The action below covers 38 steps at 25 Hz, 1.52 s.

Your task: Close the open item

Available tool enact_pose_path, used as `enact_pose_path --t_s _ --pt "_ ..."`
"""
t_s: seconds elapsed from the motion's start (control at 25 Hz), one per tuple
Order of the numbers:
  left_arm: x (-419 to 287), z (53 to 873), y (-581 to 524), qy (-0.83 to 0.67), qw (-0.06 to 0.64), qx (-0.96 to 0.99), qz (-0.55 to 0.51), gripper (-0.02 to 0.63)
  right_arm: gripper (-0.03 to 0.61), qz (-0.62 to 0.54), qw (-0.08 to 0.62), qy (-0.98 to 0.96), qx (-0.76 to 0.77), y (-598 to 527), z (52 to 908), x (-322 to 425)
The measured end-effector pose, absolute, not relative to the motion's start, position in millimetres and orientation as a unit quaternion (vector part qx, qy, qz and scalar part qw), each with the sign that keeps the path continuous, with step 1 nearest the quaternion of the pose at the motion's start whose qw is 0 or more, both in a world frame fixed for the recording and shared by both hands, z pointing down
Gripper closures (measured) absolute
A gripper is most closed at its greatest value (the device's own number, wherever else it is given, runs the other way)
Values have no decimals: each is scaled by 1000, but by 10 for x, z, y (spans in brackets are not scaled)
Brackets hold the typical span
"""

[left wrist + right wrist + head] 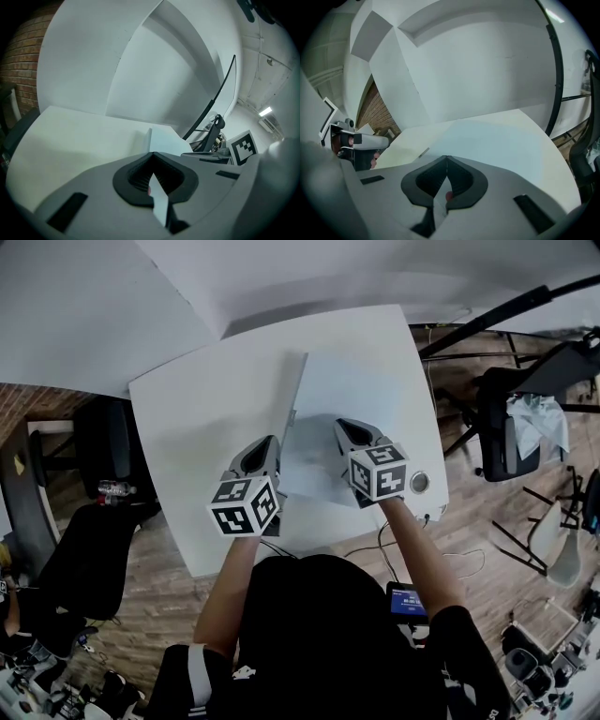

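A thin white folder-like item lies open on the white table (192, 427). Its pale flat half (361, 395) rests on the tabletop, and its other half (296, 395) stands up almost on edge along the left side. My left gripper (271, 442) sits just below the raised half's near end, jaws shut and empty. My right gripper (345, 426) rests over the flat half's near part, also shut with nothing held. The left gripper view shows the item's corner (163, 138) just ahead of the closed tips (152, 154). From the right gripper (446, 157), the flat half (497, 140) spreads ahead.
A small round object (419, 482) sits at the table's near right corner. Black chairs (103, 451) stand left of the table. A chair with a pale cloth (530, 423) and a black pole (497, 313) are on the right. Cables hang off the near edge.
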State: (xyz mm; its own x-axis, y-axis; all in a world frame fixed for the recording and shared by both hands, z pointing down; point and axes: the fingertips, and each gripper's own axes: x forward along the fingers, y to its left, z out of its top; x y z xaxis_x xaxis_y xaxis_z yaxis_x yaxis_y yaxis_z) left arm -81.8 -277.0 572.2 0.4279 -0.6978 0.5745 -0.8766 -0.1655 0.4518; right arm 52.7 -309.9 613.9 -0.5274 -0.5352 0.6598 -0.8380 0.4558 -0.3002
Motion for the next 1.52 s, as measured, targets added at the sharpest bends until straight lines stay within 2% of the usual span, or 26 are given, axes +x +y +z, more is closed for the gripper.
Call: enact_pose_path --t_s 1.52 --pt "-792 6118 -2894 -496 415 751 136 604 540 290 283 -828 387 -3224 6352 212"
